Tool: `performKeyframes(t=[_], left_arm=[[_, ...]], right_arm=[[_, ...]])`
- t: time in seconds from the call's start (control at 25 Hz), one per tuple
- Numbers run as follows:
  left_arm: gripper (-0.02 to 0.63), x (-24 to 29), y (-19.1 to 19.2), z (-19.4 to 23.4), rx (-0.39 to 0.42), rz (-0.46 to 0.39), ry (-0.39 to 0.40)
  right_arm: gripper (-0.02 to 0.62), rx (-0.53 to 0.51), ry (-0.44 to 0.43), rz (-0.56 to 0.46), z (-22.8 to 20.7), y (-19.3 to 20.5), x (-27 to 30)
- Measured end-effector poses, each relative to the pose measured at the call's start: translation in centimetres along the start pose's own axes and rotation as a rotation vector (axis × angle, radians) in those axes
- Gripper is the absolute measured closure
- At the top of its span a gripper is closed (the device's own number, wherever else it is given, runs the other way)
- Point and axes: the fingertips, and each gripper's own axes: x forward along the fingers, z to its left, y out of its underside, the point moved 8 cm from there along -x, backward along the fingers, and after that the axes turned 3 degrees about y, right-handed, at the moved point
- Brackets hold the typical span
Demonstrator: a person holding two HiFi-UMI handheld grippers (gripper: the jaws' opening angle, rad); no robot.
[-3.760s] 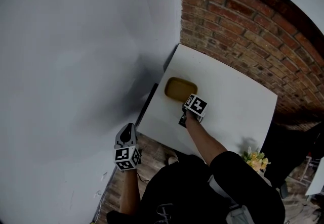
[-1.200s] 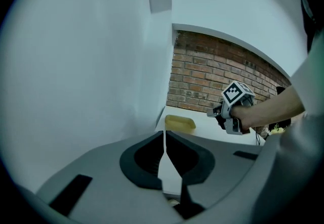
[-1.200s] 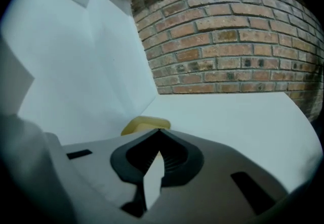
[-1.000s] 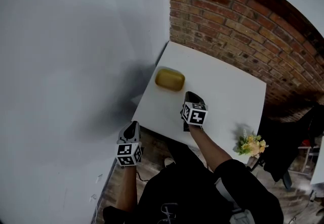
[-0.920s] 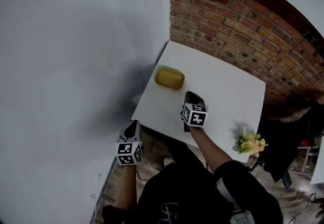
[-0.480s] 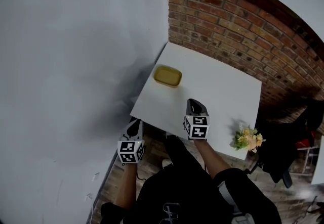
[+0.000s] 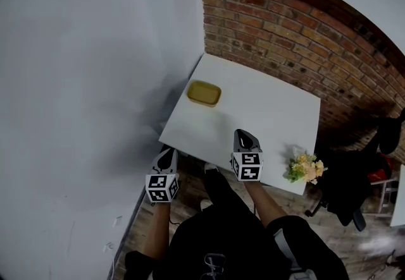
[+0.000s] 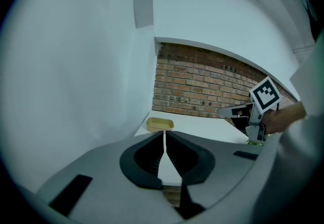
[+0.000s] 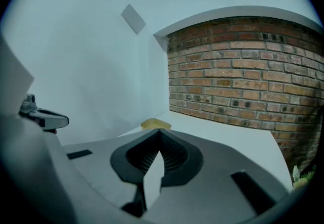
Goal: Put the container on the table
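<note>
The yellow container (image 7: 204, 93) rests on the white table (image 7: 272, 114) near its far left corner, with nothing touching it. It also shows beyond the jaws as the container (image 8: 160, 124) in the left gripper view and the container (image 9: 155, 125) in the right gripper view. My right gripper (image 7: 244, 138) hovers over the table's near edge, well short of the container, jaws closed and empty. My left gripper (image 7: 167, 157) hangs off the table's near left corner, above the floor, also closed and empty.
A brick wall (image 7: 297, 26) runs behind the table and a plain white wall (image 7: 95, 70) stands along its left. A small bunch of flowers (image 7: 304, 168) sits at the table's near right corner. A dark chair (image 7: 354, 190) stands to the right.
My right gripper, earlier right at the container, has drawn back to the table's near edge. The container stays on the table. The view has pulled back; the left gripper barely shifted.
</note>
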Motion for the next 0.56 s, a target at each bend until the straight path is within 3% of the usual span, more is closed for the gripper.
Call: performKeyframes(t=[0.56], left_arm=[[0.581, -0.9, 1.2, -0.2, -0.019, 0.016, -0.017]], right_arm=[[0.572, -0.069, -0.024, 0.032, 0.9, 1.4, -0.3]])
